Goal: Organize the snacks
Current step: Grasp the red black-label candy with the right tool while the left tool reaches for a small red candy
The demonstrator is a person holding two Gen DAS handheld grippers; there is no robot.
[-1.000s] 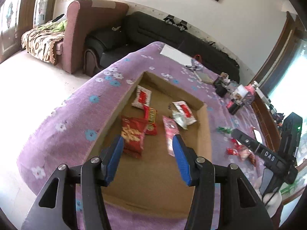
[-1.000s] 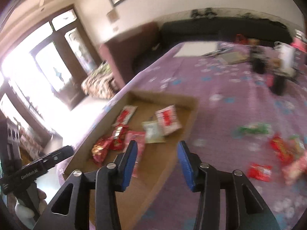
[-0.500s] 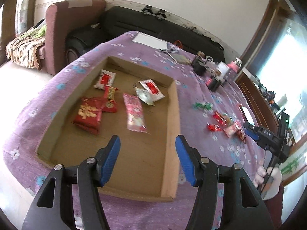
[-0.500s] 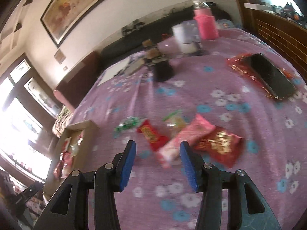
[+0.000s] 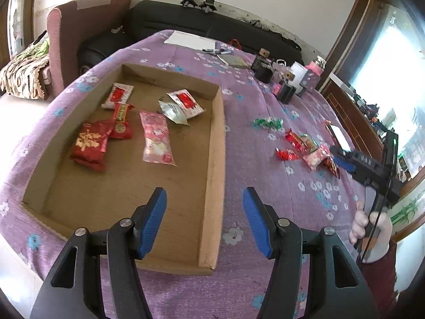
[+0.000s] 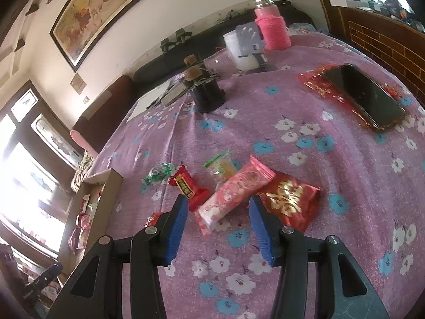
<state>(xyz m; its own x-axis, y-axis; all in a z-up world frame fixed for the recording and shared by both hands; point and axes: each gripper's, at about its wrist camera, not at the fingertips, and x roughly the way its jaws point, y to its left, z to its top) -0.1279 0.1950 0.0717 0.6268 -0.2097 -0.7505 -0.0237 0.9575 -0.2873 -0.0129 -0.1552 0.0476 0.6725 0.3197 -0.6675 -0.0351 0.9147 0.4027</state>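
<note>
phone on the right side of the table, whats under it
The phone lies on a flat red and gold packet, whose edges stick out along its left side and far end. The packet's middle is covered, so its print cannot be read.

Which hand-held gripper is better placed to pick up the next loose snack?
Right. The right hand-held gripper is open, straddling the pink packet; the left hand-held gripper hangs open over the cardboard box.

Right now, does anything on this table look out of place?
Yes. Several snacks lie loose on the purple cloth outside the cardboard box: a pink packet, a red-gold packet, a red candy. A phone rests on red wrapping.
</note>
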